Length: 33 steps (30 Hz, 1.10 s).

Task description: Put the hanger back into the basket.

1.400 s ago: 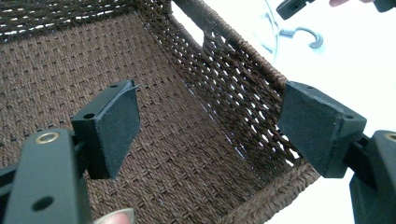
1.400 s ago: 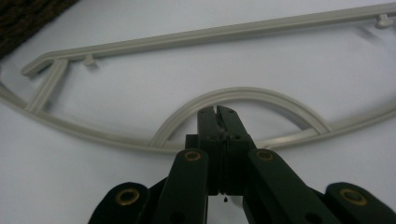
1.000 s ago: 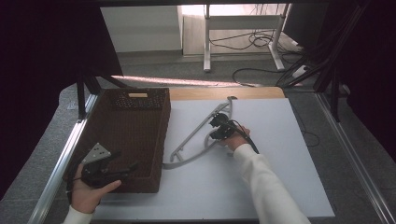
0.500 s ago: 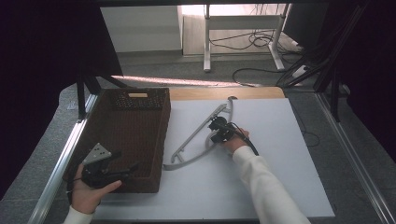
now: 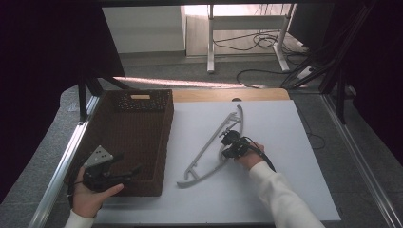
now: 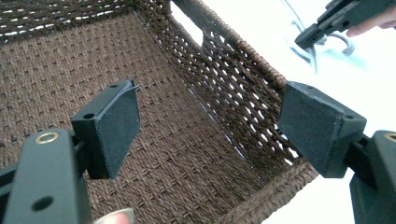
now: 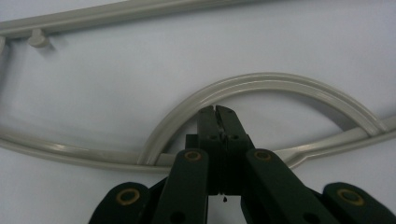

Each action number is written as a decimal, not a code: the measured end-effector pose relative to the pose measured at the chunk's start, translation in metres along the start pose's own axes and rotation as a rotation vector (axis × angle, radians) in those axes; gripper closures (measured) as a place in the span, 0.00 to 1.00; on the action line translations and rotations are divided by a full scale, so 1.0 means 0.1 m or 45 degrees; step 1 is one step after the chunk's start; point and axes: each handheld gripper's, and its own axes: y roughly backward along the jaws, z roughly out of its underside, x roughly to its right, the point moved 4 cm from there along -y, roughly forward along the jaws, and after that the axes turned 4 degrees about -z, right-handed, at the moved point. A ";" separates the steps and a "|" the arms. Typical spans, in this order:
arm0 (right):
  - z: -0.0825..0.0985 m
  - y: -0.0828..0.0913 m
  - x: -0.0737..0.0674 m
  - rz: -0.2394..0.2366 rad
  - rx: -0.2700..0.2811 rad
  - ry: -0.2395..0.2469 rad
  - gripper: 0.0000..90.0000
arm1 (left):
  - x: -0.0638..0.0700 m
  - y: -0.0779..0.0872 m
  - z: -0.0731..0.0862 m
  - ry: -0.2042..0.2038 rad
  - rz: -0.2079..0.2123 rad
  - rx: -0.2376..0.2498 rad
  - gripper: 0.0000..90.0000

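Grey plastic frame [image 5: 209,149], a long straight bar joined to a bowed bar with a small arch between them, lies flat on the white table surface [image 5: 285,190], just right of the brown wicker basket [image 5: 128,137]. Right gripper [image 5: 227,142] rests over the frame's bowed side; in the right gripper view its two black jaws are pressed together, tips [image 7: 218,111] meeting at the crest of the small arch [image 7: 261,86]. Whether they pinch the plastic or merely touch it cannot be told. Compared with the earlier high views, the frame has swung: its lower end now sits farther right, away from the basket's right wall, whereas a second ago it lay close beside that wall. The right hand [image 5: 248,159] has shifted a little rightward with it. Left gripper [image 5: 124,167] hangs over the near end of the basket, in the same place as before; in the left gripper view its padded fingers [image 6: 116,126] stand spread wide with nothing between them, the woven basket floor [image 6: 187,154] beneath and the basket's near-right corner [image 6: 280,186] below the right-hand pad. The right gripper [image 6: 322,25] appears far off at that view's upper right, above the white surface.
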 end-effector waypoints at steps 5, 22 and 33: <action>0.15 0.08 -0.04 0.000 -0.002 0.003 0.99 | 0.02 0.00 -0.01 -0.006 0.002 0.001 0.23; 0.35 0.22 -0.14 -0.023 0.038 0.015 0.99 | 0.02 0.00 -0.01 -0.003 0.001 0.000 0.23; 0.43 0.61 -0.12 -0.036 0.241 -0.027 0.99 | 0.08 0.00 -0.04 -0.014 0.009 0.008 0.23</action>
